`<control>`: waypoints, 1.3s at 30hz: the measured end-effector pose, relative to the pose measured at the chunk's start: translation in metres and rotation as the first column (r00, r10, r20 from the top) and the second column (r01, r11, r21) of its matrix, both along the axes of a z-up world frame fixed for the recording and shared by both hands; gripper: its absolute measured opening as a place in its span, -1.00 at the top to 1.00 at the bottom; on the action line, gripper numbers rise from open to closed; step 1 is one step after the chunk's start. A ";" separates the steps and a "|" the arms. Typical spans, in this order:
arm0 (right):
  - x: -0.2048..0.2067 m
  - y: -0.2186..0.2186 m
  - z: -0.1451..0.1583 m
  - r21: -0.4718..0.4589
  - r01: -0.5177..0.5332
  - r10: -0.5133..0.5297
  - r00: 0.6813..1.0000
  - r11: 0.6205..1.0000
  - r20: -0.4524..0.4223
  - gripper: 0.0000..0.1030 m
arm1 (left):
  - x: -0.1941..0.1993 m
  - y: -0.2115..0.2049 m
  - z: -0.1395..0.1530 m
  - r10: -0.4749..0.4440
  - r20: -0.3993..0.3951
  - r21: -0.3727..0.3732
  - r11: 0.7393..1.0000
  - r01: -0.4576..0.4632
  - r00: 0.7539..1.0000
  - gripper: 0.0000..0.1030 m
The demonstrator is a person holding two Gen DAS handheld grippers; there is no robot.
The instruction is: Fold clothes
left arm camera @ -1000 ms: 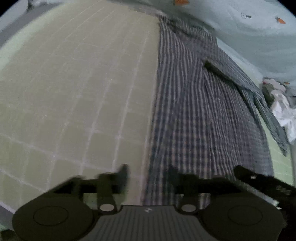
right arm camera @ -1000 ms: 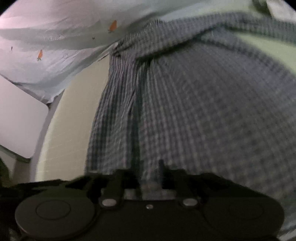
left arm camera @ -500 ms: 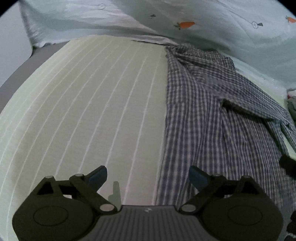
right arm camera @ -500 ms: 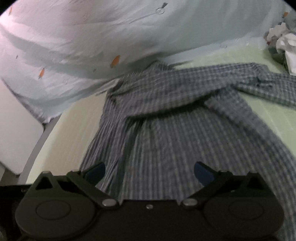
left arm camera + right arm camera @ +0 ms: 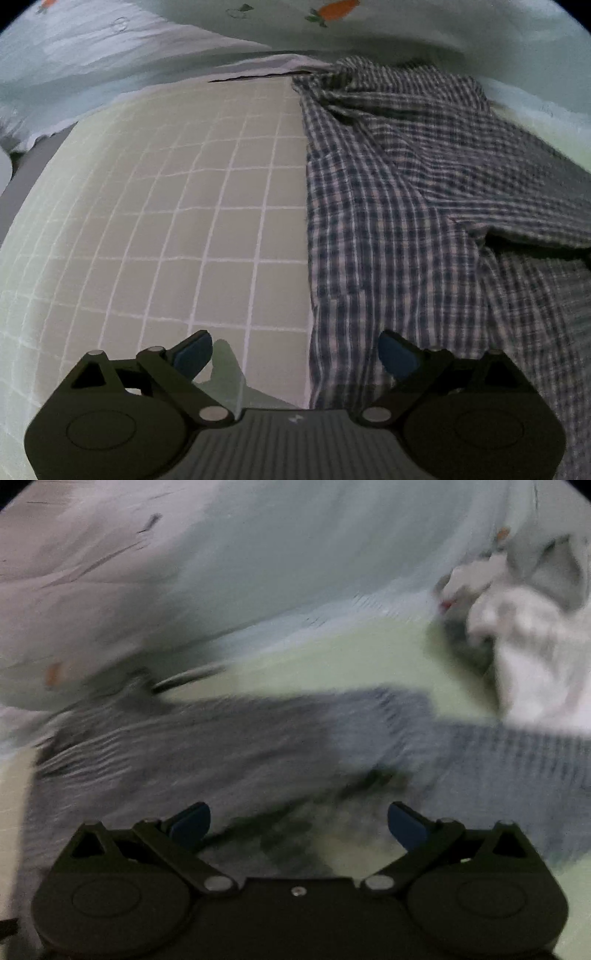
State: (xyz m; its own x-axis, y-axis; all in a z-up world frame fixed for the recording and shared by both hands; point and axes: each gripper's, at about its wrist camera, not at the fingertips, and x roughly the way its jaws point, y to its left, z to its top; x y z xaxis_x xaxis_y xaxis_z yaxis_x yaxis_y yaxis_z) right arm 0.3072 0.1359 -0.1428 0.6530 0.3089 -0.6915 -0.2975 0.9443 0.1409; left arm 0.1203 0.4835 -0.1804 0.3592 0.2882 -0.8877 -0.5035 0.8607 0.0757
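In the left wrist view, the left gripper [image 5: 295, 356] filled the bottom of the frame, its jaws opening wide with nothing gripped: the left blue pad [image 5: 194, 352] hung over the pale green mat [image 5: 177, 229], and the right one over the edge of the checked shirt [image 5: 406, 221]. The shirt's straight edge ran up between the two pads, untouched by either. The shirt lay spread over the right half of the frame, with a sleeve [image 5: 517, 177] folded across its body at the right and its collar [image 5: 340, 85] bunched at the top centre. The mat, ruled in white squares, took up the left half. Beyond both, across the top of the frame, lay a light blue sheet [image 5: 184, 48] printed with small carrots.

The right wrist view was heavily blurred. The right gripper [image 5: 298, 821] sat at the bottom of the frame, released and spread wide, with nothing between its blue pads [image 5: 408, 825]. Just past it, the shirt [image 5: 221, 746] crossed the middle of the frame as a grey-blue band, one sleeve [image 5: 517, 753] reaching to the right edge. Above that the mat [image 5: 351, 661] showed, and at the upper right lay a heap of white clothes [image 5: 528, 638]. The sheet [image 5: 258, 554] filled the top.
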 end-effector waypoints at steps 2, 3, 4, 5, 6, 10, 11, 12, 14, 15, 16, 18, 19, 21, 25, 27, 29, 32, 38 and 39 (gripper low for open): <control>0.020 -0.009 -0.002 -0.030 0.035 -0.035 0.999 0.999 0.007 -1.00 | 0.003 0.001 -0.003 0.006 0.005 -0.002 1.000 -0.006 1.000 -1.00; 0.030 -0.013 -0.004 -0.031 0.054 -0.054 0.999 0.998 0.007 -1.00 | 0.003 0.003 -0.003 0.012 0.010 -0.010 1.000 -0.012 1.000 -1.00; 0.038 -0.017 -0.006 -0.027 0.070 -0.070 0.998 0.997 0.004 -1.00 | 0.003 0.004 -0.004 0.019 0.013 -0.023 1.000 -0.018 1.000 -1.00; 0.045 -0.020 -0.008 -0.023 0.085 -0.085 0.996 0.996 -0.002 -1.00 | 0.004 0.005 -0.005 0.023 0.016 -0.032 0.999 -0.022 1.000 -1.00; 0.052 -0.023 -0.011 -0.017 0.095 -0.095 0.995 0.995 -0.009 -1.00 | 0.004 0.006 -0.005 0.024 0.018 -0.039 0.999 -0.023 1.000 -1.00; 0.068 -0.025 -0.022 -0.003 0.126 -0.126 0.990 0.992 -0.058 -0.90 | 0.007 0.010 -0.006 0.032 0.014 -0.063 0.998 -0.031 0.999 -1.00; 0.071 -0.024 -0.025 -0.009 0.132 -0.132 0.989 0.991 -0.074 -0.84 | 0.009 0.011 -0.007 0.036 0.012 -0.069 0.997 -0.035 0.999 -1.00; 0.073 -0.021 -0.026 -0.023 0.127 -0.129 0.988 0.992 -0.085 -0.81 | 0.011 0.010 -0.007 0.037 0.007 -0.069 0.997 -0.037 0.999 -1.00; 0.073 -0.015 -0.025 -0.067 0.099 -0.105 0.990 0.993 -0.091 -0.55 | 0.012 0.010 -0.008 0.041 0.000 -0.072 0.997 -0.041 0.999 -1.00; 0.072 -0.012 -0.023 -0.088 0.083 -0.090 0.992 0.993 -0.087 -0.44 | 0.013 0.010 -0.008 0.043 -0.005 -0.075 0.996 -0.043 0.999 -1.00; 0.070 -0.011 -0.021 -0.090 0.065 -0.073 0.994 0.994 -0.086 -0.10 | 0.013 0.011 -0.008 0.045 -0.009 -0.077 0.996 -0.046 0.999 -1.00; 0.064 -0.010 -0.015 -0.053 0.029 -0.033 0.996 0.998 -0.084 0.41 | 0.014 0.011 -0.007 0.050 -0.018 -0.082 0.995 -0.051 0.999 -1.00; 0.059 -0.009 -0.010 -0.042 0.012 -0.015 0.998 0.999 -0.065 0.47 | 0.014 0.011 -0.007 0.053 -0.023 -0.084 0.995 -0.054 0.998 -1.00; 0.043 -0.001 0.004 -0.025 -0.029 0.029 0.999 0.999 -0.014 0.54 | 0.016 0.011 -0.007 0.057 -0.034 -0.090 0.994 -0.060 0.998 -1.00; 0.010 0.017 0.034 0.011 -0.117 0.115 0.989 0.993 0.091 0.59 | 0.015 0.012 -0.008 0.062 -0.042 -0.097 0.993 -0.066 0.997 -1.00; -0.015 0.032 0.047 0.038 -0.202 0.196 0.972 0.979 0.128 0.59 | 0.015 0.011 -0.008 0.065 -0.040 -0.096 0.993 -0.068 0.997 -1.00; -0.040 0.051 0.049 0.065 -0.309 0.301 0.946 0.949 0.118 0.59 | 0.014 0.011 -0.008 0.069 -0.037 -0.094 0.993 -0.072 0.997 -1.00; -0.077 0.081 0.044 0.098 -0.452 0.446 0.892 0.887 0.077 0.55 | 0.012 0.011 -0.007 0.066 -0.030 -0.091 0.994 -0.068 0.997 -1.00; -0.126 0.107 0.000 0.014 -0.515 0.514 0.853 0.857 -0.086 0.00 | 0.006 0.011 -0.006 0.040 -0.026 -0.094 0.995 -0.042 0.999 -1.00; -0.132 0.104 0.000 0.010 -0.509 0.508 0.857 0.861 -0.082 -0.17 | 0.006 0.011 -0.006 0.035 -0.028 -0.095 0.995 -0.037 0.999 -1.00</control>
